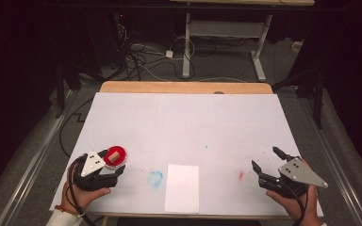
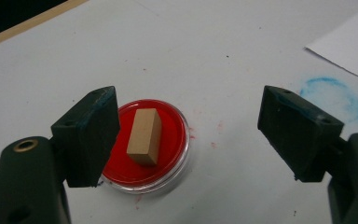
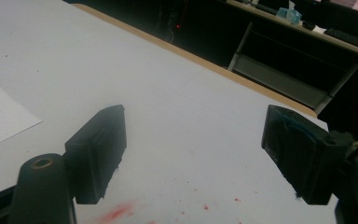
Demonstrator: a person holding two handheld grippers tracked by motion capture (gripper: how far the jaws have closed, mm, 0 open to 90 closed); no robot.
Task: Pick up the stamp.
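Wooden block is standing in the red ink dish near the worktop's front-left corner, ungrasped; both the left gripper and right gripper are gaping wide, holding nothing, so any stamping on the paper sheet seems undone.

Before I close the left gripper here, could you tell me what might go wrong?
1. The left gripper is open and off-centre: the wooden block in the red ink dish sits by one jaw, so closing may shove the block or dish aside.
2. The shallow dish could slide or tip, adding to the red smudges on the white table cover.
3. The inked block might mark the white paper sheet nearby.
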